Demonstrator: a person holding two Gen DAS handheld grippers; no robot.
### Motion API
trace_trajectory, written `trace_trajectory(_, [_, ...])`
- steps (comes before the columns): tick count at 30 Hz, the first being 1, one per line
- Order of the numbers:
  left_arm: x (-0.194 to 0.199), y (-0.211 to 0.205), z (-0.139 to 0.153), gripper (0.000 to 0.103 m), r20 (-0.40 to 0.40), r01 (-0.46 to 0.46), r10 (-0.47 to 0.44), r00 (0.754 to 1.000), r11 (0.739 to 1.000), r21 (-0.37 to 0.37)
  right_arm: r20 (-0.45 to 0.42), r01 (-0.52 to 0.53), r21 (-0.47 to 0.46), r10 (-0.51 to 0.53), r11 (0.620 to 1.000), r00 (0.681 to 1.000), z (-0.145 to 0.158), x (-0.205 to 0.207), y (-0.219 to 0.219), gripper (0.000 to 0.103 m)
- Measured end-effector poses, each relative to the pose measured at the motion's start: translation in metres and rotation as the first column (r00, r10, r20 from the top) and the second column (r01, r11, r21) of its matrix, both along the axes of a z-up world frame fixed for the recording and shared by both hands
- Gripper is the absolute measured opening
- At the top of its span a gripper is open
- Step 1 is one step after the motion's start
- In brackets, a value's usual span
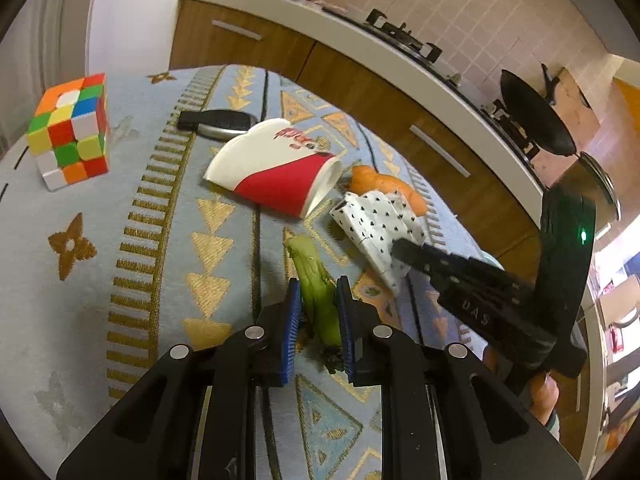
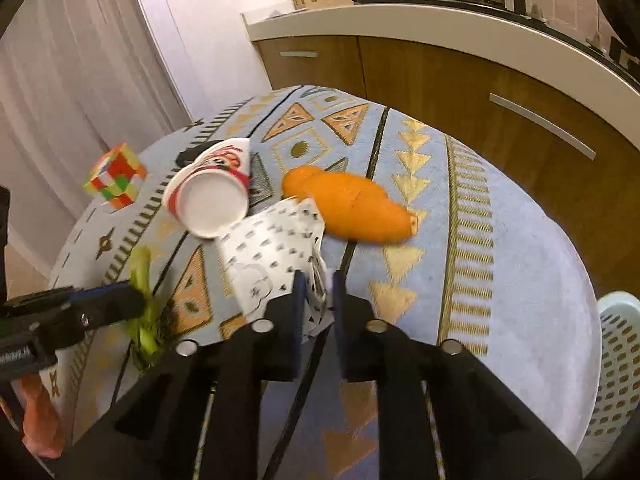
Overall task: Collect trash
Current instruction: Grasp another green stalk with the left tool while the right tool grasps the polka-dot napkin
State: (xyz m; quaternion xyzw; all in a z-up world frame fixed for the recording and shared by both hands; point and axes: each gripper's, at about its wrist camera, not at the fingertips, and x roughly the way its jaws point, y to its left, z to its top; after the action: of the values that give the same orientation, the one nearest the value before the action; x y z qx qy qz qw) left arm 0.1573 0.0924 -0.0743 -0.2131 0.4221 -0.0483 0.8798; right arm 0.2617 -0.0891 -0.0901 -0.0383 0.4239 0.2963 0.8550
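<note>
My left gripper (image 1: pixel 318 300) clamped on green vegetable stalk (image 1: pixel 316 280), blue pads pressing both sides, stalk lying on patterned tablecloth (image 1: pixel 160 240). My right gripper (image 2: pixel 316 292) pinched on edge of crumpled dotted paper (image 2: pixel 268 256) (paper touches orange carrot (image 2: pixel 352 204) behind it). Squashed red-and-white paper cup (image 1: pixel 276 168) on its side just beside paper. Puzzle cube (image 1: pixel 70 130) and car key (image 1: pixel 216 123) further back. White perforated basket (image 2: pixel 618 360) at table's right edge.

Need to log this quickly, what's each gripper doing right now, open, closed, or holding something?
Left gripper: closed on the green vegetable stalk.
Right gripper: closed on the spotted white paper.
</note>
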Motion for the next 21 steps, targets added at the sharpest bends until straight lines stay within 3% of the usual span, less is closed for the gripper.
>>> trace_trajectory(10, [-0.017,-0.020,0.031,0.016,0.103,0.073,-0.075,0.992,0.997,0.017,0.115,0.080,0.047,-0.085,0.996,0.990,0.038,-0.042,-0.037,0.004])
trace_trajectory(13, [-0.020,-0.033,0.044,0.016,0.138,0.103,-0.106,0.985,0.994,0.026,0.183,0.132,0.008,-0.132,0.991,0.974,0.050,-0.057,-0.056,0.004])
trace_trajectory(21, [-0.015,-0.080,0.067,0.016,0.191,0.199,-0.207,0.959,0.978,0.063,0.287,0.293,0.032,-0.290,0.956,0.913,0.084,-0.090,-0.128,0.004])
